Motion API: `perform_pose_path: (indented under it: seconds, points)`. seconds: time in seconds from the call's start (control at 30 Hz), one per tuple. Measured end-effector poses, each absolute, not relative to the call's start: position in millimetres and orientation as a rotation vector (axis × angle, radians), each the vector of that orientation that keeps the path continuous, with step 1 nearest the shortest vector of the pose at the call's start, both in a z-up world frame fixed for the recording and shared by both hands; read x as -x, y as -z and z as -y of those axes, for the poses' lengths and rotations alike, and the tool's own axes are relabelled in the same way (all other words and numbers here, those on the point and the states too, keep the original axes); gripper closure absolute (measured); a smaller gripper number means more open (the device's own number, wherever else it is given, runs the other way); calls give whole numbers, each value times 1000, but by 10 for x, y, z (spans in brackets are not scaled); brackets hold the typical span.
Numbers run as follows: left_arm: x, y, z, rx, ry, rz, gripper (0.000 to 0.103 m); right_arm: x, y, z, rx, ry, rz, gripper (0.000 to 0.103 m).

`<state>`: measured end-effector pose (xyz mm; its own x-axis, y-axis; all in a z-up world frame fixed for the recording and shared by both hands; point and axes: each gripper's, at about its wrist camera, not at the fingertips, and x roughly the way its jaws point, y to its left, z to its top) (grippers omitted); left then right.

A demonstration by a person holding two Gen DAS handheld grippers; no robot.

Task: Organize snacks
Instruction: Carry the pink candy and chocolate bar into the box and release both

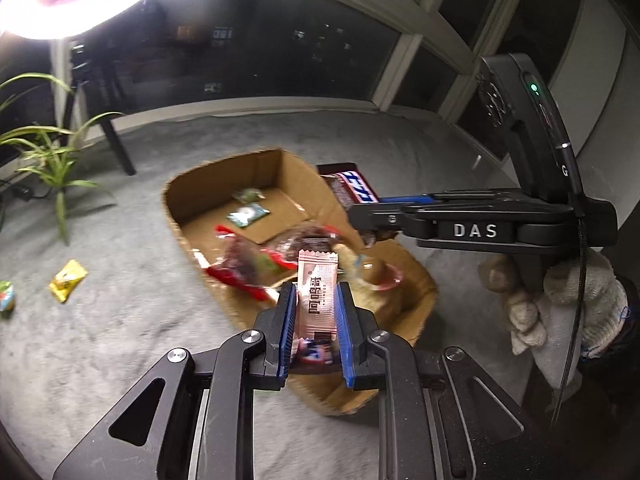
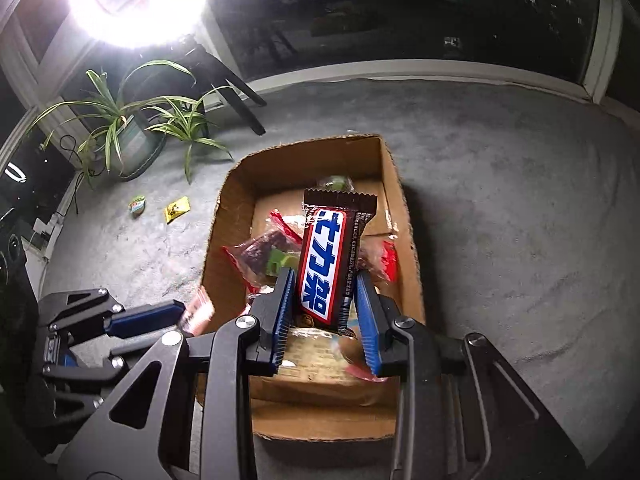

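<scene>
An open cardboard box (image 1: 276, 168) (image 2: 228, 216) sits on the grey carpet with several wrapped snacks inside. My left gripper (image 1: 315, 300) is shut on a slim pink snack packet (image 1: 316, 284), held upright over the box's near side. My right gripper (image 2: 326, 284) is shut on a brown chocolate bar with a blue and white label (image 2: 332, 256), above the box's middle. From the left wrist view the right gripper (image 1: 370, 220) reaches in from the right with the chocolate bar (image 1: 354, 188). In the right wrist view the left gripper (image 2: 180, 314) shows at lower left with the pink packet (image 2: 198, 308).
Two loose snacks lie on the carpet left of the box: a yellow packet (image 1: 68, 286) (image 2: 177, 209) and a small green one (image 1: 6, 300) (image 2: 137, 205). A potted plant (image 2: 120, 128), a lamp stand's legs (image 2: 240, 92) and a window stand at the back. A gloved hand (image 1: 568, 300) holds the right gripper.
</scene>
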<state>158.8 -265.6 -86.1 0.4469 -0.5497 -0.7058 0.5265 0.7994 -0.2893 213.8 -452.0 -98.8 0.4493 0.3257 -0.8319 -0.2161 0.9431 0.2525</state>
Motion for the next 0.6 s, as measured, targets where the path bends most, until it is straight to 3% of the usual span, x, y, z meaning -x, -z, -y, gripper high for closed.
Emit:
perform_pose_path:
  seconds: [0.27,0.3,0.37,0.6]
  points:
    - [-1535,890,2903,-6,680,-896,80,-2096,939,4583,-109,-330,-1035,71]
    - [-1538,893,2908,-7,675,-897,76,-2090,927,4591,-109,-331,-1032,68]
    - [-1528,885,2917,-8,654,-897,53,-2077,899,4597,-107,-321,-1021,45]
    - [-1519,833,2801,10,630,-883,53,-2042,784,4574,-107,-314,-991,43]
